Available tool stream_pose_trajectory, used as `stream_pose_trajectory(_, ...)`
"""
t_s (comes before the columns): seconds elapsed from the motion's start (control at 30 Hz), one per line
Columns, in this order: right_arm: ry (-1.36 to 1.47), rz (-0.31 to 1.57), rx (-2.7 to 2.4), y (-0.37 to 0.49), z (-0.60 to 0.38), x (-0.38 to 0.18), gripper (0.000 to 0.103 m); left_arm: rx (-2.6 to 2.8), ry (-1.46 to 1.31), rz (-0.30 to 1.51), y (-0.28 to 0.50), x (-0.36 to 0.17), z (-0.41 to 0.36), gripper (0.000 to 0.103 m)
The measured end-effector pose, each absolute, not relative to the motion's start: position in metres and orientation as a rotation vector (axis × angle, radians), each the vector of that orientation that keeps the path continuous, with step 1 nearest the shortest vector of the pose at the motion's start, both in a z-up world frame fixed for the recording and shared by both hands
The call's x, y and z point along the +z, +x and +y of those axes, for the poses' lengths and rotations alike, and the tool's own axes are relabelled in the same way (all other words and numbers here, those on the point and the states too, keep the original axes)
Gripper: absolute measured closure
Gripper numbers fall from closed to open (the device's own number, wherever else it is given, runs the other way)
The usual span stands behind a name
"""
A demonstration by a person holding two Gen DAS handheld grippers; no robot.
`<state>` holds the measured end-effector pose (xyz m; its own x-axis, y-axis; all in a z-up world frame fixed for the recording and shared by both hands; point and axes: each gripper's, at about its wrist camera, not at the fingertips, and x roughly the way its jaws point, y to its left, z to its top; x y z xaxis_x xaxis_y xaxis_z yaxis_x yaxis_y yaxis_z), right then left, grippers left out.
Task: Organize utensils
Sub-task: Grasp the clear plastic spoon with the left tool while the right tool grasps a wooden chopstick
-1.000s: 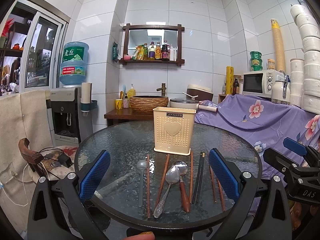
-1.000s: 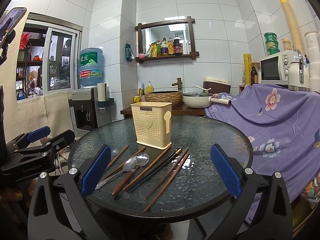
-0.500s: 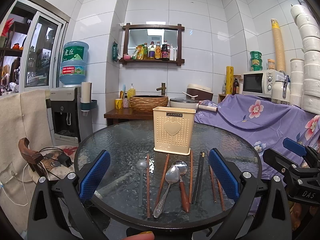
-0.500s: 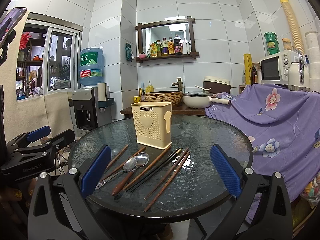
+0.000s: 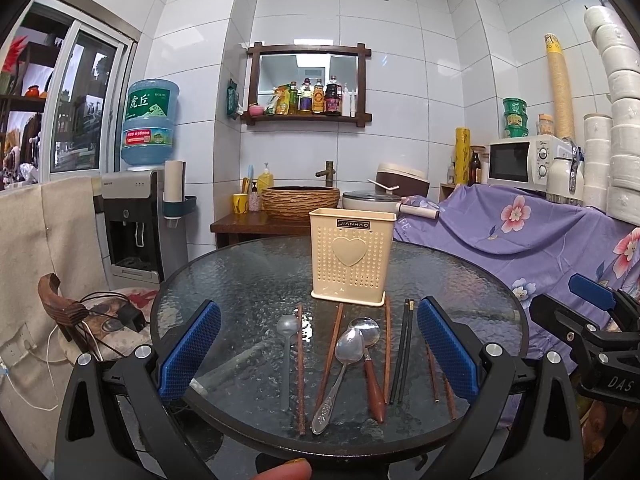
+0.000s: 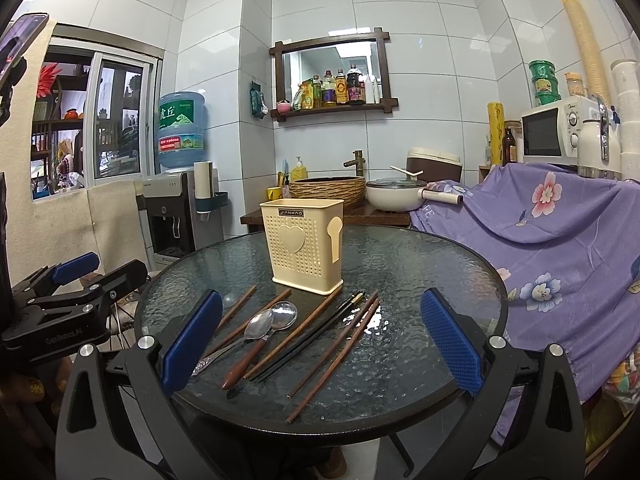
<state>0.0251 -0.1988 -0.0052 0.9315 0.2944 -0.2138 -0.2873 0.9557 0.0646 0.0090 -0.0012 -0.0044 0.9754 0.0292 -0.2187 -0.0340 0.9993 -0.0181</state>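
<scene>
Both the left gripper (image 5: 318, 354) and right gripper (image 6: 320, 340) hold their jaws wide apart, gripping nothing. Chopsticks (image 6: 332, 350) and spoons (image 5: 338, 376) lie before the cream holder (image 5: 350, 254) on the worktop (image 5: 240, 276)

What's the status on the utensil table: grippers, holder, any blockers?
Left gripper and right gripper open, empty. Spoons and chopsticks flat on glass table. Cream utensil holder upright, unobstructed.

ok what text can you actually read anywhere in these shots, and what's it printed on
"JIANHAO": black label on the cream perforated plastic utensil holder.
"虎丘": green label of the blue water jug on the dispenser.
"DAS": black body of the right gripper, seen from the left wrist.
"GenRobot.AI": black body of the left gripper, seen from the right wrist.
Bottle labels on the wooden wall shelf, the jug's red strip and the white microwave dials: too small to read.
</scene>
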Motion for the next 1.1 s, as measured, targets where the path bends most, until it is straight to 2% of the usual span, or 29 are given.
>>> stream_pose_trajectory(0.2, 0.041, 0.312, 0.291, 0.054, -0.199, -0.012, 0.005, 0.036, -0.013, 0.300, 0.039, -0.007, 0.007, 0.006)
stream_pose_trajectory(0.43, -0.006, 0.503, 0.232, 0.109, -0.203, -0.033, 0.005, 0.056, -0.094, 0.429, 0.081, -0.020, 0.033, 0.006)
stream_pose_trajectory(0.57, 0.047, 0.622, 0.201, 0.139, -0.219, -0.048, 0.005, 0.089, -0.109, 0.454, 0.089, -0.026, 0.047, 0.006)
stream_pose_trajectory(0.77, 0.132, 0.753, 0.198, 0.180, -0.233, -0.062, 0.007, 0.153, -0.093, 0.585, 0.120, -0.039, 0.067, 0.006)
stream_pose_trajectory(0.93, 0.107, 0.820, 0.203, 0.209, -0.220, -0.064, 0.025, 0.142, -0.090, 0.667, 0.150, -0.048, 0.076, 0.007)
stream_pose_trajectory(1.1, 0.109, 0.880, 0.218, 0.230, -0.210, -0.070, 0.045, 0.107, -0.078, 0.738, 0.173, -0.057, 0.073, 0.027)
